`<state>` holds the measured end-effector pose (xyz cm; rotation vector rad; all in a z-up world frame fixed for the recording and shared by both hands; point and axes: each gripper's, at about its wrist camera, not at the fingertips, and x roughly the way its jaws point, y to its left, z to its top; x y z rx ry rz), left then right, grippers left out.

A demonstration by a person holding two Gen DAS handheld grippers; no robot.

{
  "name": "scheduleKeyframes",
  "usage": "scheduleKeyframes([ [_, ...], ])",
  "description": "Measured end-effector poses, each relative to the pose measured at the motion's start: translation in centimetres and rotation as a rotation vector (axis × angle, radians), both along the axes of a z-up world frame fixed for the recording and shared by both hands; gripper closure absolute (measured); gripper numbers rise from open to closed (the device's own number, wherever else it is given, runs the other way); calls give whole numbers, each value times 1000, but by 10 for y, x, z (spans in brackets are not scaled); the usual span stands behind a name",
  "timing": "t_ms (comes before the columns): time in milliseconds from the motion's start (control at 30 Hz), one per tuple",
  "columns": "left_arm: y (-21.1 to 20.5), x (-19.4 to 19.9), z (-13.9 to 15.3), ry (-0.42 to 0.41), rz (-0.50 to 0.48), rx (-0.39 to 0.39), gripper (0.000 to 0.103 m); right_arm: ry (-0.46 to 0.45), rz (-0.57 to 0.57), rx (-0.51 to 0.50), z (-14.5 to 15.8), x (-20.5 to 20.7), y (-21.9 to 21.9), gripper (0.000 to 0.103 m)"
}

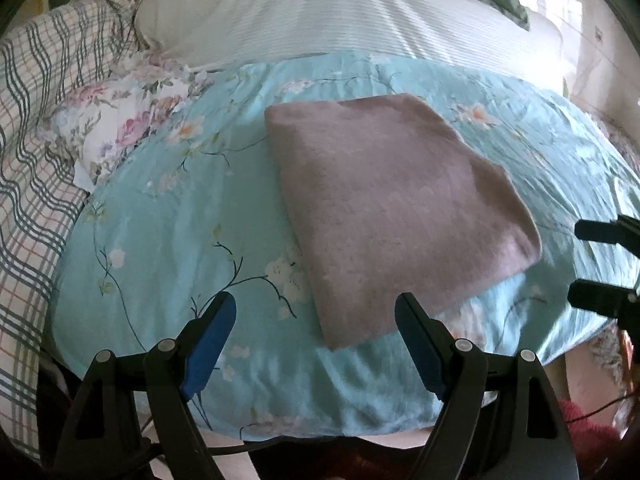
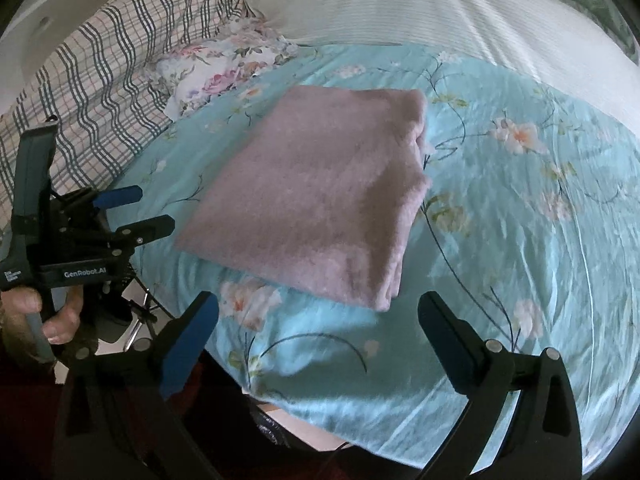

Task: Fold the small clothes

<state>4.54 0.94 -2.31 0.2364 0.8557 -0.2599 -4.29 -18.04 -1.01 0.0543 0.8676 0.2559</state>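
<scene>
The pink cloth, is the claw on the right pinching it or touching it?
Apart. In the right wrist view the right gripper stands open, and teal bedcover shows between its fingertips and the near edge of the folded pink cloth.

A floral turquoise quilt (image 1: 160,216) adjoins a plaid blanket (image 1: 36,128) and white striped pillow (image 1: 320,16).

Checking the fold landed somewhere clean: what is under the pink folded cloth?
The pink folded cloth lies on the light blue floral cover, which shows all around it. The part directly beneath is covered.
</scene>
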Motion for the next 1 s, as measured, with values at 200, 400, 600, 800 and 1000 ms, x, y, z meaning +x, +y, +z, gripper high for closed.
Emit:
scheduleKeyframes([
  [200,8,13,-1,37,41,-46,21,-8,7,16,2,8,2,3],
  [400,8,18,2,20,75,-13,20,-2,20,17,-1,18,-2,3],
  [600,-1,17,4,-11,81,32,20,-14,22,30,0,26,-4,3],
  [800,-8,20,3,2,71,40,20,-27,20,30,2,34,-6,3],
  [1000,-15,18,-2,20,60,49,20,-15,8,39,-2,41,-11,3],
])
